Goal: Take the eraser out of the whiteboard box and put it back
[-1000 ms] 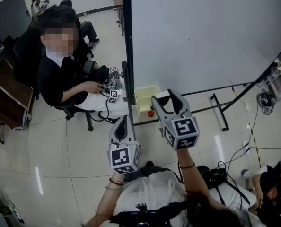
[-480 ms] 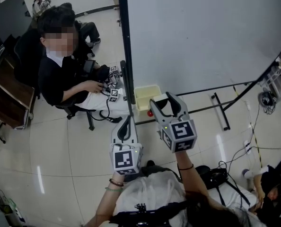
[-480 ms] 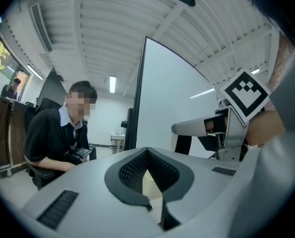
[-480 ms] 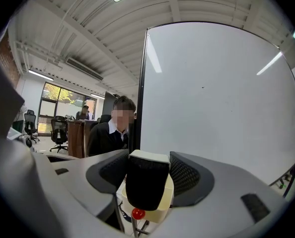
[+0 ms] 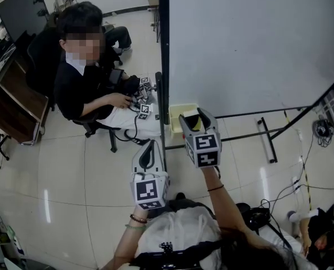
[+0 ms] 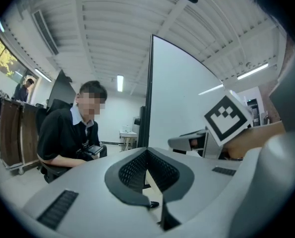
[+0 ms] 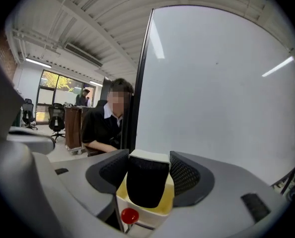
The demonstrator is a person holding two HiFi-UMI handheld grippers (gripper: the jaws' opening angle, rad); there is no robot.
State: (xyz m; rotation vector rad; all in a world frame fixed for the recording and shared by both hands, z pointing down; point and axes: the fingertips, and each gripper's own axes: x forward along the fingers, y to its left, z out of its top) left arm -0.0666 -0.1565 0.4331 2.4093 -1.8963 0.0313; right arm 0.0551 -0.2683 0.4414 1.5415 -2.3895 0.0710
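The eraser [image 7: 146,182], black felt under a white top, stands upright between the jaws of my right gripper [image 7: 147,175], which is shut on it. It hangs just over the open yellow whiteboard box [image 7: 161,211], its lower end at the box mouth. In the head view the right gripper [image 5: 193,119] reaches over the yellow box [image 5: 177,118] at the whiteboard's lower left corner; the eraser [image 5: 193,120] shows as a dark sliver there. My left gripper [image 5: 148,149] hangs lower left, away from the box. It [image 6: 147,156] is shut, nothing between its pads.
The whiteboard [image 5: 251,44] stands on a black frame [image 5: 163,66] with floor legs [image 5: 267,139]. A red round piece [image 7: 129,215] sits on the box front. A seated person [image 5: 85,89] with small devices is just left of the frame. Cables [image 5: 302,173] lie on the floor at the right.
My right gripper has moved forward and a little left with the eraser, from short of the box to right over it. The left gripper has hardly moved.
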